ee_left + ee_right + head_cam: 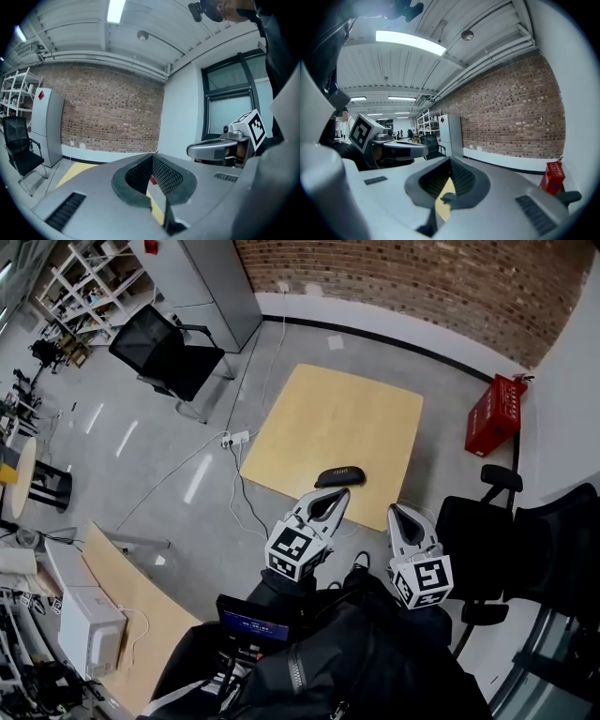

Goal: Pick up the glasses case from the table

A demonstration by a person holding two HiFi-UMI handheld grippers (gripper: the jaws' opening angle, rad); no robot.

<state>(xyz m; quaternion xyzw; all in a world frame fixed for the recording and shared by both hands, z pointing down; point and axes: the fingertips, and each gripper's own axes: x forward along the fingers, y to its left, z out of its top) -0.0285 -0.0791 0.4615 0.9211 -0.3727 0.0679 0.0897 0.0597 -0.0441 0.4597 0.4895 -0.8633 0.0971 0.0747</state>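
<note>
- The glasses case [339,476], dark and oblong, lay flat on the yellow table [328,418], close to the edge nearest the person and about midway along it.
- Its long axis ran side to side in the head view, with the right end a little farther from the person.
- The left gripper [337,495] had its jaws together with nothing between them. Its tips stood just short of the case, aimed at about mid-length and roughly square to the long axis.
- The right gripper [395,510] also had its tips met and held nothing. It sat to the right of the case, near the table edge and plainly farther off than the left.
- In the right gripper view the case appeared small through the gap behind the closed tips, ahead and well apart.
- Judgement: the left gripper was the nearer tool and was already lined up across the short width. Its jaws would have to part before they could straddle the case.
</note>
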